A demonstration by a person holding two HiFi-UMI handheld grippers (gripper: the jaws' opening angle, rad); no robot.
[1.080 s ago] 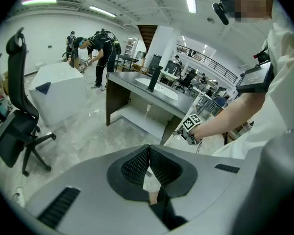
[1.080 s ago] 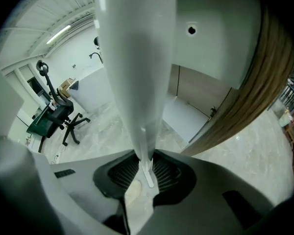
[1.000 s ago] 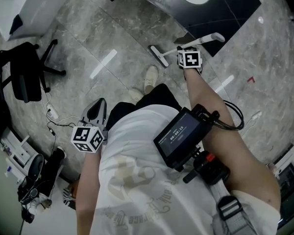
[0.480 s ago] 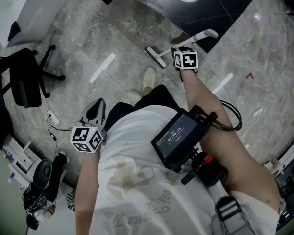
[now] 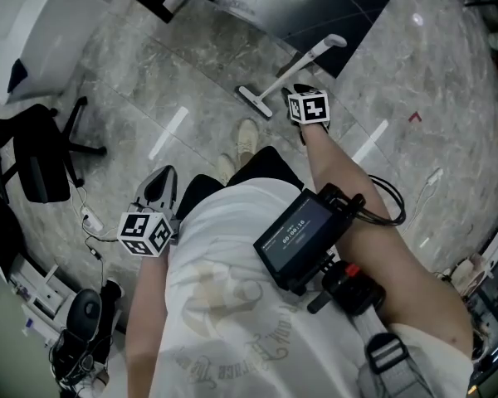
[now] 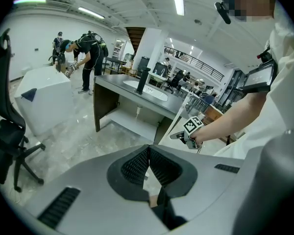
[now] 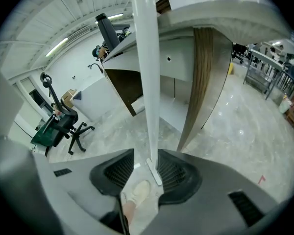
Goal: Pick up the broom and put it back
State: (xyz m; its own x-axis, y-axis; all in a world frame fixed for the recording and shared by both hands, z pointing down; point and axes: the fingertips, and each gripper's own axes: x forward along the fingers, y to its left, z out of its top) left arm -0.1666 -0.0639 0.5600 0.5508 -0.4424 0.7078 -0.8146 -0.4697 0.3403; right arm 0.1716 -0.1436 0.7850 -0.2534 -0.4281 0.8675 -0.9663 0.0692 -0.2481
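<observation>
Sink: basin [image 6: 152, 91] set in the grey counter [image 6: 115, 82], black tap [image 6: 144, 75] standing behind it; its contents cannot be told (the angle is too flat).
Broom: white broom [image 5: 303, 61] with its head on the marble floor [image 5: 191, 56], just ahead of the person's shoe [image 5: 247, 135]; its handle slants up towards the dark counter edge.
Right gripper: the right gripper [image 7: 146, 173] has its jaws wide, having just been opening. The broom handle runs between them, nearer the right-hand pad, and the pads do not clamp it.
Left gripper: the left gripper [image 6: 148, 153] has its jaws together at the tips with nothing between them. It is held low at the person's left side, well apart from the broom.
Head view only: both arms at once, the whole broom from head to grip, and the office chair [image 5: 37, 152] off to the left.
Right gripper view only: the handle rising straight past the camera, with the broom head and shoe seen down through the gap of the jaws.
Left gripper view only: the sink top, the right gripper from the side (marker cube outward), and people [image 6: 85, 53] at a white box [image 6: 44, 99] far back.
</observation>
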